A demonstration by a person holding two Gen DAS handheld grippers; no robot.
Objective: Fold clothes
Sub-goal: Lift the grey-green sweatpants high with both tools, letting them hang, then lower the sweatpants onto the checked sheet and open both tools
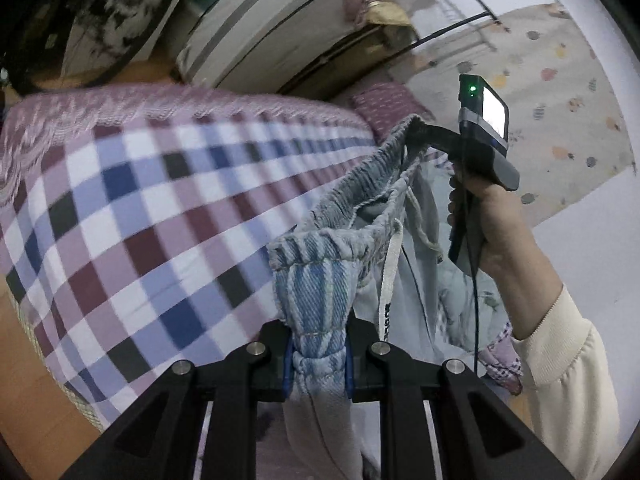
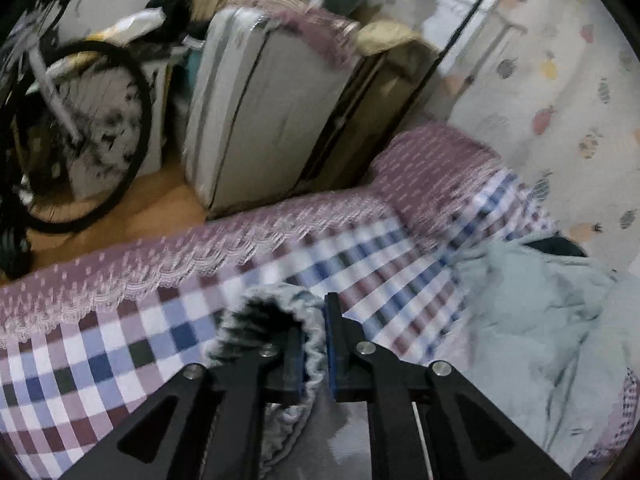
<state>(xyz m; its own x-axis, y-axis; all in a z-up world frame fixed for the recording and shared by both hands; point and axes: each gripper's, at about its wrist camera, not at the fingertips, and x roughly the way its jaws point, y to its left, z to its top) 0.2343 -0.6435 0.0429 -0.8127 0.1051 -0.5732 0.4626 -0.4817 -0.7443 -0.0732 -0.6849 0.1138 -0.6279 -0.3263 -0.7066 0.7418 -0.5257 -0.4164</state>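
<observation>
Pale blue striped trousers with an elastic waistband and a white drawstring hang in the air above the bed. My left gripper is shut on one end of the waistband. In the left wrist view the right gripper, held by a hand in a cream sleeve, pinches the far end of the waistband. From the right wrist camera, my right gripper is shut on the gathered waistband, which loops to the left of the blue pads. The trouser legs drop below both grippers, out of view.
The bed wears a checked sheet with a mauve lace-edged cover along its edge. A pale green quilt lies bunched at the right. Beyond the bed stand a wrapped mattress, a bicycle wheel and cardboard boxes on a wooden floor.
</observation>
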